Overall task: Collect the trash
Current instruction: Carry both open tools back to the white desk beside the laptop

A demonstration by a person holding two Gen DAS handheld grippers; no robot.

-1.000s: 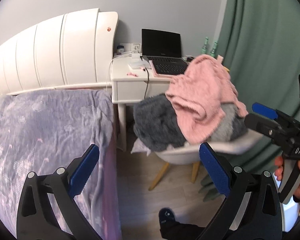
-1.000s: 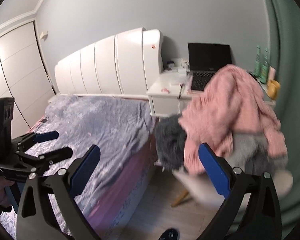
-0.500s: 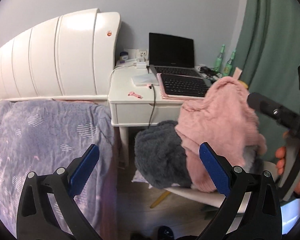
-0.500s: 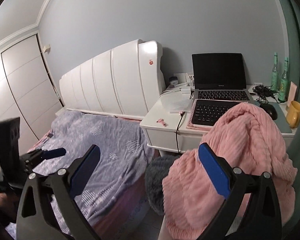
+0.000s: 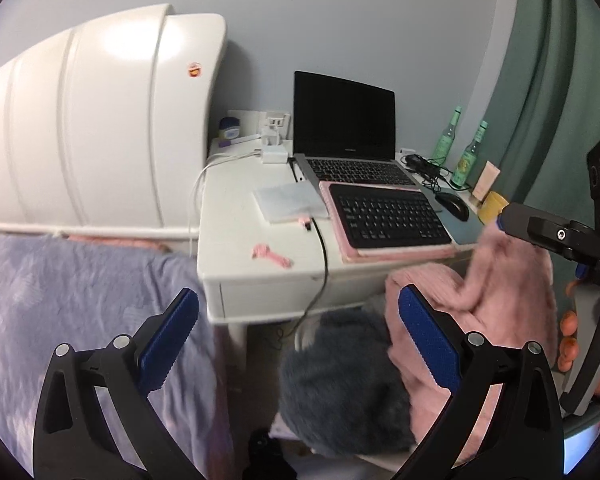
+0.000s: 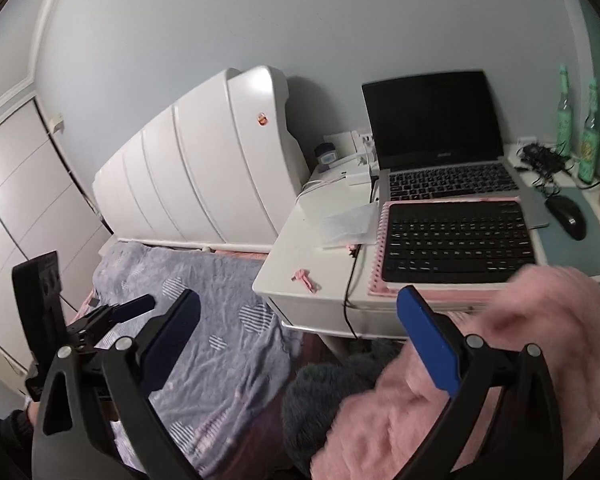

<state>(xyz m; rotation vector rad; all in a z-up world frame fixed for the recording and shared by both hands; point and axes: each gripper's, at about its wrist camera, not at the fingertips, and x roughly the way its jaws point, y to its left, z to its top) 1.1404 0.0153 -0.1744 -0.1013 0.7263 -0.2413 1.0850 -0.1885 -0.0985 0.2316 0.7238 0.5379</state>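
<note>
Both grippers wide open, nothing held: left gripper (image 5: 298, 340) & right gripper (image 6: 300, 332) hover w/ the bed (image 5: 60, 300) and chair clothes (image 5: 480, 300) below, facing the desk (image 5: 236, 248). Pink scrap (image 5: 271, 255) lies on desk's front left, near a cable (image 5: 324, 256), left of keyboard (image 5: 388, 214)

the left black two-finger gripper with blue pads (image 5: 298, 340) is held out level, its jaws spread wide with nothing between them. the right black two-finger gripper with blue pads (image 6: 298, 334) is alongside, equally wide and bare, gripped by a hand (image 5: 588, 342) on its grey handle.
</note>
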